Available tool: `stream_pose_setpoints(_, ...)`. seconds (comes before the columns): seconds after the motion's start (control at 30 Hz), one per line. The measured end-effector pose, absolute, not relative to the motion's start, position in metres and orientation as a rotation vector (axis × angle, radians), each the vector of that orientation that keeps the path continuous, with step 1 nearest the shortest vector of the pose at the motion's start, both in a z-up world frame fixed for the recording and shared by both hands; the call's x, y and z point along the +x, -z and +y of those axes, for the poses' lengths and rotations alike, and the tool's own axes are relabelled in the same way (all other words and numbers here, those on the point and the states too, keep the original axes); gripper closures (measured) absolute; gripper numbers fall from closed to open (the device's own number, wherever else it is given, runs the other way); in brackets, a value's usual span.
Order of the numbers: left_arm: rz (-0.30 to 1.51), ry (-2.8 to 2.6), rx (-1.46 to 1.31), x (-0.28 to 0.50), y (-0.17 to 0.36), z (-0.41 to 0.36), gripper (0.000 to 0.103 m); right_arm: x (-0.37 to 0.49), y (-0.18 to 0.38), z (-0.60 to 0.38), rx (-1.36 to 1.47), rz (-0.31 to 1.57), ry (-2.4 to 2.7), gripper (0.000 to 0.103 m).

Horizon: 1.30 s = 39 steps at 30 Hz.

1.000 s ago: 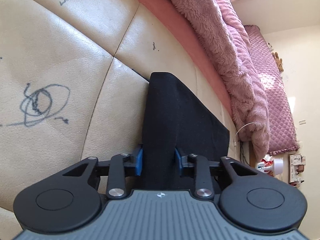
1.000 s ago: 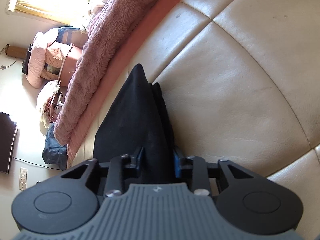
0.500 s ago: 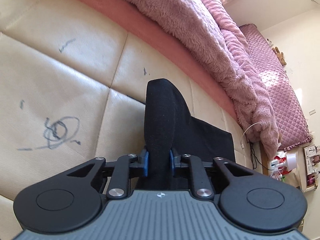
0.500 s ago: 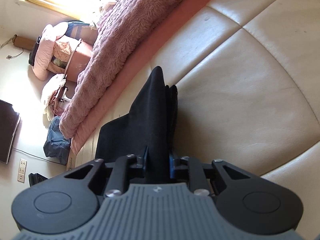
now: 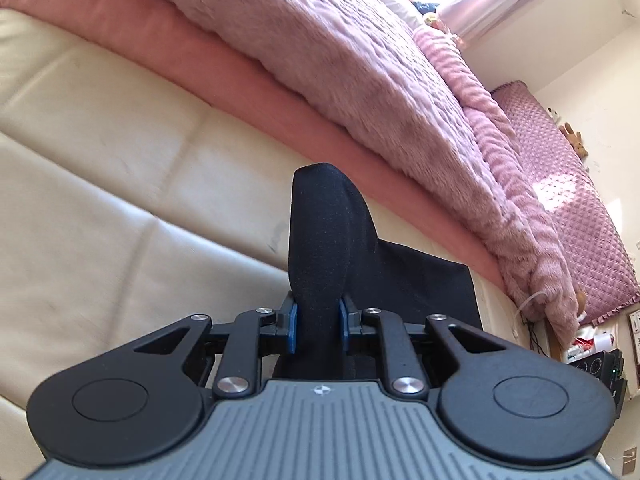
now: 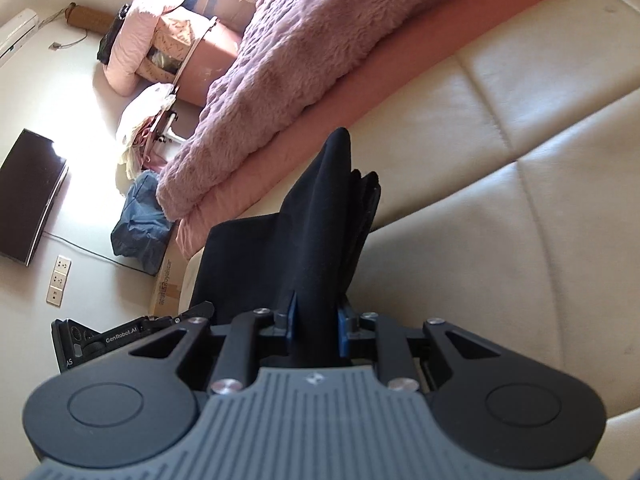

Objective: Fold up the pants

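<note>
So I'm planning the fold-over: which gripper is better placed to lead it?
Neither clearly: left gripper and right gripper both clamp raised edges of the black pants above the cream cushion.

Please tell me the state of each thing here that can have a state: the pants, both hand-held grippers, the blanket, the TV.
Black pants: pinched at two places, partly lifted off the cream cushion.
Left hand-held gripper: shut on the pants.
Right hand-held gripper: shut on the pants.
Pink blanket: spread out, draped over the edge.
TV: screen dark.
</note>
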<state>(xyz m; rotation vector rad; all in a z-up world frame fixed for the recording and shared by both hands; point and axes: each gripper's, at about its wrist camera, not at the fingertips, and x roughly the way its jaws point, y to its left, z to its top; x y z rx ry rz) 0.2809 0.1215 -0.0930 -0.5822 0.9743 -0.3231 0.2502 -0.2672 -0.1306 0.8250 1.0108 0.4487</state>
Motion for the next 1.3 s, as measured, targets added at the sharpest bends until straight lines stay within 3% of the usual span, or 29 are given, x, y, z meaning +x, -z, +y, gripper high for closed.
stream_pose_setpoints(0.4, 0.938, 0.251, -0.495, 0.336, 0.080, 0.203, 0.082, 0.342, 0.134, -0.154, 0.767, 1.034, -0.544, 0.088)
stream_pose_setpoints(0.9, 1.007, 0.213, -0.417, 0.367, 0.125, 0.247, 0.081, 0.393, 0.188, -0.104, 0.693, 1.124, -0.535, 0.088)
stream_pose_setpoints(1.03, 1.031, 0.189, -0.412, 0.369, 0.138, 0.248, 0.074, 0.398, 0.191, -0.100, 0.654, 1.129, -0.531, 0.087)
stream_pose_setpoints(1.2, 1.031, 0.130, -0.395, 0.366, 0.133, 0.248, 0.062, 0.398, 0.181, -0.094, 0.563, 1.119, -0.510, 0.075)
stream_pose_setpoints(1.3, 0.978, 0.078, -0.352, 0.352, 0.113, 0.247, 0.061, 0.388, 0.159, -0.094, 0.468, 1.055, -0.509, 0.069)
